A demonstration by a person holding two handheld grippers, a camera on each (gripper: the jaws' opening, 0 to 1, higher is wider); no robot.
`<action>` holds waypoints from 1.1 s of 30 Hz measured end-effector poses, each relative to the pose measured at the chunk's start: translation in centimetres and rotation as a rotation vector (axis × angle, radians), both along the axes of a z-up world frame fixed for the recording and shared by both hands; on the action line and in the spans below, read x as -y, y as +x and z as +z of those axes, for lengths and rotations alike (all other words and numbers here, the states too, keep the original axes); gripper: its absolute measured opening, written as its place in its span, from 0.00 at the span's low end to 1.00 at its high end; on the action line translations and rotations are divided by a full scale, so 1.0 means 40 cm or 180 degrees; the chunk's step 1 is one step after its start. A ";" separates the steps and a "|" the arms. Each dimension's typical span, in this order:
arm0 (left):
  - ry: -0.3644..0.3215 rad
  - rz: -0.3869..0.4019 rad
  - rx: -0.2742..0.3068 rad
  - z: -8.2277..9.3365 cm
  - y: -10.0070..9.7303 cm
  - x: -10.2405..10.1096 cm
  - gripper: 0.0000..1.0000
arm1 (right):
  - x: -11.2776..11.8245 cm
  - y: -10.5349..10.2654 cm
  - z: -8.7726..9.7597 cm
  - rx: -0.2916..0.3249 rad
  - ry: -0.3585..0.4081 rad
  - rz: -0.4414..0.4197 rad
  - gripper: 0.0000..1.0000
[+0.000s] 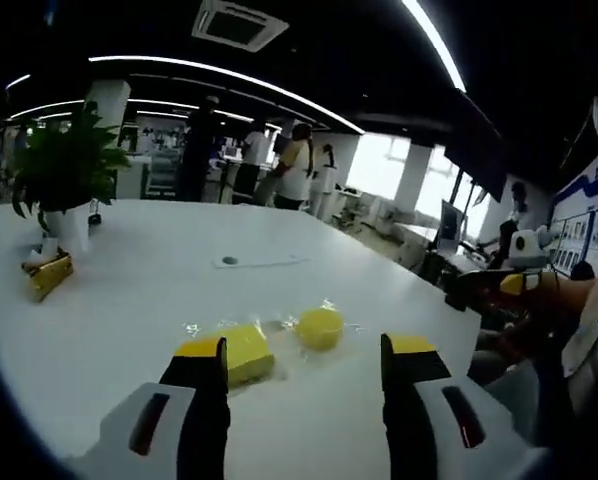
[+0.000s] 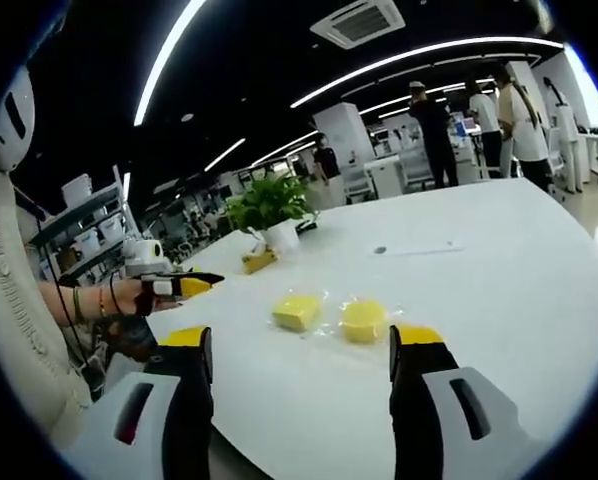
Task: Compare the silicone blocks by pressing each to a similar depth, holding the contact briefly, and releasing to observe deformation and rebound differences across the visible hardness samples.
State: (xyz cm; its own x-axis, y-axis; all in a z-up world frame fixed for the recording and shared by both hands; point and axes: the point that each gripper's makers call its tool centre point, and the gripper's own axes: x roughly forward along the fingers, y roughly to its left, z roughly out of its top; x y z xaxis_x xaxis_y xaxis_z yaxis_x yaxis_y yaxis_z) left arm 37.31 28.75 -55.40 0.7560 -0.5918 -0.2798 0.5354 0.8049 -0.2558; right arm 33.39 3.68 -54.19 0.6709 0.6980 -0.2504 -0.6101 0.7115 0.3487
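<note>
On the white surface (image 1: 129,330) lie 2 yellow silicone samples, a square block (image 1: 241,350) just beside a round block (image 1: 320,327) (each in clear wrap), apart for separate presses. Left claw (image 1: 304,385) and right claw (image 2: 301,385) hover nearby, jaws spread, empty.

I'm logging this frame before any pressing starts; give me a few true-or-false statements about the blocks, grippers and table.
1. Two yellow blocks, a square block and a round block, lie on the white table. True.
2. The right gripper is clamped on a block. False: its jaws stand open, clear of both.
3. A potted plant stands on the table. True.
4. The blocks are stacked. False: they lie side by side.
</note>
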 end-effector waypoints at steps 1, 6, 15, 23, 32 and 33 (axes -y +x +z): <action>0.0053 -0.0037 0.0121 0.018 -0.014 0.009 0.65 | 0.005 -0.005 0.001 0.0023 0.0001 0.0004 0.69; 0.0173 -0.0186 0.0374 0.070 -0.074 0.046 0.71 | 0.036 -0.026 0.005 0.0079 0.0037 0.0020 0.72; 0.0433 -0.0226 0.0513 0.104 -0.144 0.050 0.74 | 0.053 -0.067 0.002 0.0091 0.0027 0.0057 0.76; 0.0423 -0.0014 0.0363 0.085 -0.162 -0.002 0.77 | 0.085 -0.088 -0.010 0.0051 -0.0060 0.0074 0.78; 0.0556 0.0143 0.0233 0.059 -0.165 -0.040 0.81 | 0.117 -0.084 -0.013 0.0057 -0.0100 -0.0034 0.77; 0.0566 0.0150 0.0230 0.058 -0.164 -0.040 0.81 | 0.117 -0.083 -0.014 0.0056 -0.0105 -0.0037 0.77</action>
